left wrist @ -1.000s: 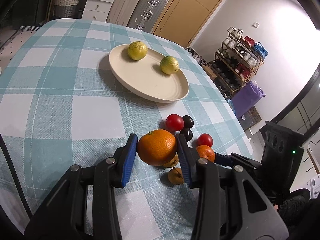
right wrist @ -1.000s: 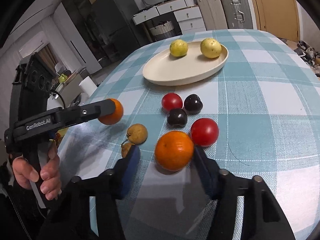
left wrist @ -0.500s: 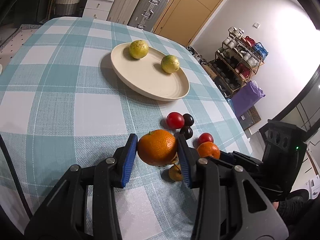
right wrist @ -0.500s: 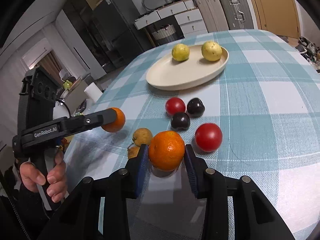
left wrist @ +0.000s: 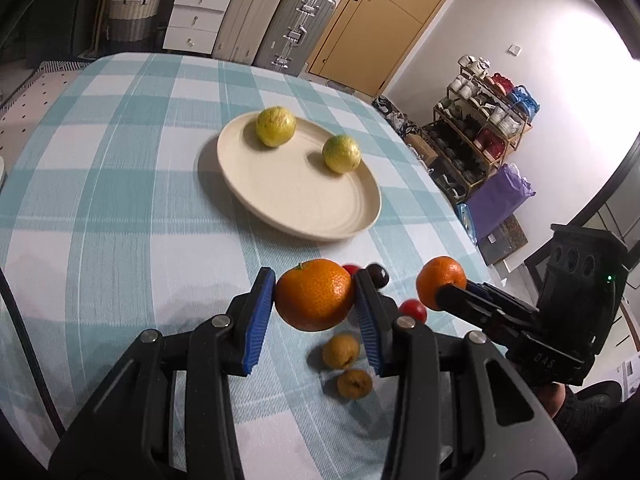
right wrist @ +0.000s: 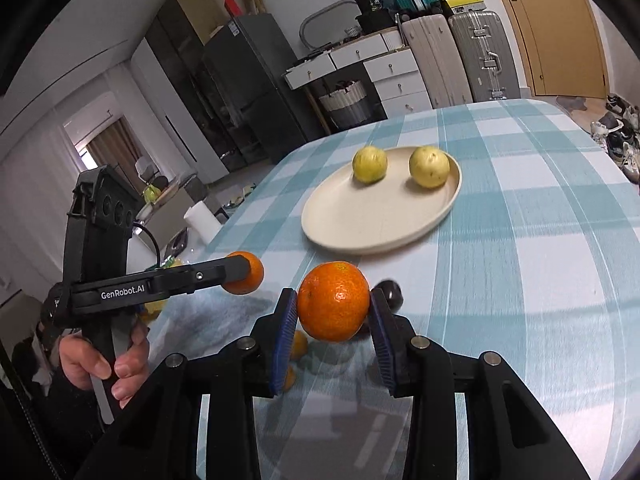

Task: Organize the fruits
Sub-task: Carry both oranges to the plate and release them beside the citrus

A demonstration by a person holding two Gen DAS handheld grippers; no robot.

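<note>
My left gripper (left wrist: 316, 300) is shut on an orange (left wrist: 314, 300) and holds it above the checked tablecloth. Off to its right, my right gripper (right wrist: 334, 308) is shut on a second orange (right wrist: 334, 306), also clear of the cloth. Each gripper shows in the other's view with its orange (left wrist: 440, 288) (right wrist: 244, 278). Beyond both lies a cream plate (left wrist: 300, 208) (right wrist: 380, 240) with two yellow-green fruits (left wrist: 276, 126) (left wrist: 342, 153). Under the grippers, on the cloth, lie a small red tomato (left wrist: 414, 310), a dark plum (left wrist: 378, 274) (right wrist: 390, 296) and two small brown-yellow fruits (left wrist: 341, 351) (left wrist: 354, 383).
A person's hand (right wrist: 100, 360) grips the left gripper's handle. The table's right edge (left wrist: 460, 216) drops toward a shoe rack (left wrist: 480, 120). Suitcases (left wrist: 276, 28) and white drawers (left wrist: 196, 16) stand behind the far edge. A paper roll (right wrist: 202, 220) stands off the table's left side.
The right gripper's jaws closed on the orange that lay on the cloth and lifted it. The left gripper rose with its orange. The loose fruits stayed where they were.
</note>
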